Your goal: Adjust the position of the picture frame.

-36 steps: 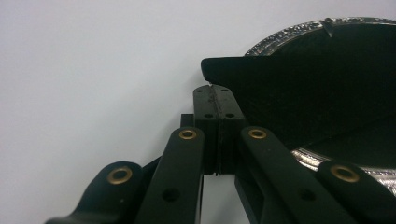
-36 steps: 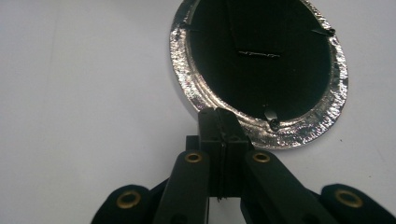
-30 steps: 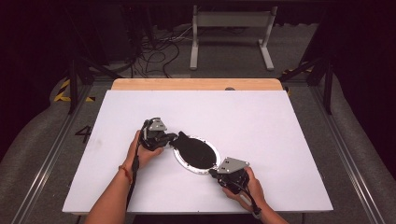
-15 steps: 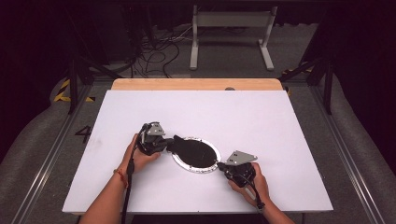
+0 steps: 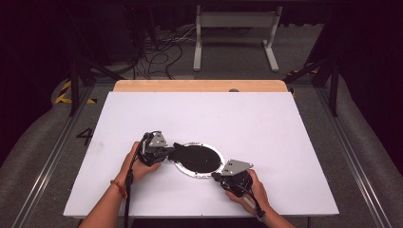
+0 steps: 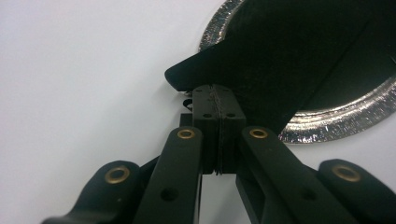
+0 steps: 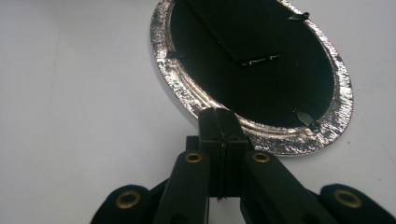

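The oval frame (image 5: pixel 198 160) lies face down on the table (image 5: pixel 266 123). The left gripper (image 5: pixel 172 151), jaws closed, touches its black stand flap (image 6: pixel 261 51) at the frame's left. The right gripper (image 5: pixel 217 175), also closed and empty, rests at the frame's near-right rim.

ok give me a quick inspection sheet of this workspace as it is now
surface: white board on a wooden table, bare apart from the frame
job's things: oval silver-rimmed picture frame lying face down, black backing up, black stand flap raised at its left end
clutter: nothing seen
grippers: left gripper shut, tips at the flap; right gripper shut, tips at the frame's silver rim
cables: one trails from each gripper along the forearm; a loose tangle on the floor behind
surroundings: dark room, grey metal stand beyond the table
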`<state>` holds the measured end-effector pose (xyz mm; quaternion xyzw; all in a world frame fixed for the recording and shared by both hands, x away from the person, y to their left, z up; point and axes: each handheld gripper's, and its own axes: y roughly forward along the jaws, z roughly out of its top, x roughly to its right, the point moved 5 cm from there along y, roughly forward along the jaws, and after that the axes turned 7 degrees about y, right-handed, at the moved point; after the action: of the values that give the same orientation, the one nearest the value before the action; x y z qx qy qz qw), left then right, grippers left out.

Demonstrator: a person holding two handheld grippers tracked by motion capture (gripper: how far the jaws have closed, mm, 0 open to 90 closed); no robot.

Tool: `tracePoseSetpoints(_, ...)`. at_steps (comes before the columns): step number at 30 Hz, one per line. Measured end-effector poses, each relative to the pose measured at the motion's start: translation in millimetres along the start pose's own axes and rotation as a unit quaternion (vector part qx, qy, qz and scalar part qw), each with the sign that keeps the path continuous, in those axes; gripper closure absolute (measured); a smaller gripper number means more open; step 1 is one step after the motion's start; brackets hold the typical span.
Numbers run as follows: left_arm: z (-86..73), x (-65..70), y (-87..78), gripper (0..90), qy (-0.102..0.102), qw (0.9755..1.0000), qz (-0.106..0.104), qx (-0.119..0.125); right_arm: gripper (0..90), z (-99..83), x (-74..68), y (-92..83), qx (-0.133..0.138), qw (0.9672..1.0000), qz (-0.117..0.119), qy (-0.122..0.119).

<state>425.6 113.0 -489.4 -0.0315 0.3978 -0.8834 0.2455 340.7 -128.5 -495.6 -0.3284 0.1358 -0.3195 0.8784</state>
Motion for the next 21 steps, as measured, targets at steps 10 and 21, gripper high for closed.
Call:
tracePoseSetpoints(10, -9.6, 6.3, -4.3, 90.0, -0.016, 0.9998, -0.012, 0.004, 90.0, 2.0, 8.0, 1.7, 0.001, 0.9997, -0.024, 0.0)
tracePoseSetpoints(21, -11.7, 17.6, -5.7, 90.0, -0.018, 0.9995, -0.023, 0.012, 90.0, 3.3, 26.6, 1.8, 0.005, 0.9985, -0.052, 0.018)
